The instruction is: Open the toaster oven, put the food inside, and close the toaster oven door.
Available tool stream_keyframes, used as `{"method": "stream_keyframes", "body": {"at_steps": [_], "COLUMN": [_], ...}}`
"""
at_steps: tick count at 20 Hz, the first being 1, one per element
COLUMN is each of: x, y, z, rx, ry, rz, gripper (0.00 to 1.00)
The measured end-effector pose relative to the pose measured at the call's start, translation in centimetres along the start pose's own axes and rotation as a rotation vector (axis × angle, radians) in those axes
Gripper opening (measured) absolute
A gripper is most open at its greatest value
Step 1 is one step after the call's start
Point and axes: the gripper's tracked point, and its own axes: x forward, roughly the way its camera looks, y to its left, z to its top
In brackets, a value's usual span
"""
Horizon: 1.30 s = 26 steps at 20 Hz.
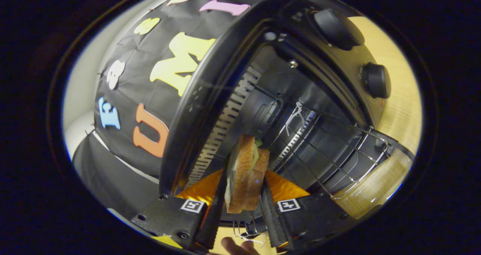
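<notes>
The boxy metal toaster oven (263,78) is black, with two black round knobs (336,27) and a slotted silver strip inside. Its wire rack (330,153) is shiny silver. The sandwich (246,172) has golden-brown crusts with pale and green filling. The wooden worktop (402,108) is light yellow-tan, faintly grained.

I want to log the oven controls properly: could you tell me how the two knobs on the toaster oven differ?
The upper knob shows more of its face and sits near the oven's top corner; the lower knob is seen more edge-on, nearer the wire rack. Both are dark and round. The gripper holds the sandwich.
</notes>
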Motion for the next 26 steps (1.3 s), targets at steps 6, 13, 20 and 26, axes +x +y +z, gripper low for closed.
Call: {"method": "stream_keyframes", "body": {"at_steps": [6,13,20,26], "x": [-1.9,-6.5,-10.6,-14.3], "y": [-0.5,-1.1,-2.0,-5.4], "z": [-0.1,1.0,0.4,-1.3], "rx": [-0.072,-0.315,-0.36,-0.438], "ry": [0.016,0.023,0.111,0.142], "rz": [-0.04,-0.229,-0.265,-0.291], "gripper": [0.77,1.0,1.0,1.0]}}
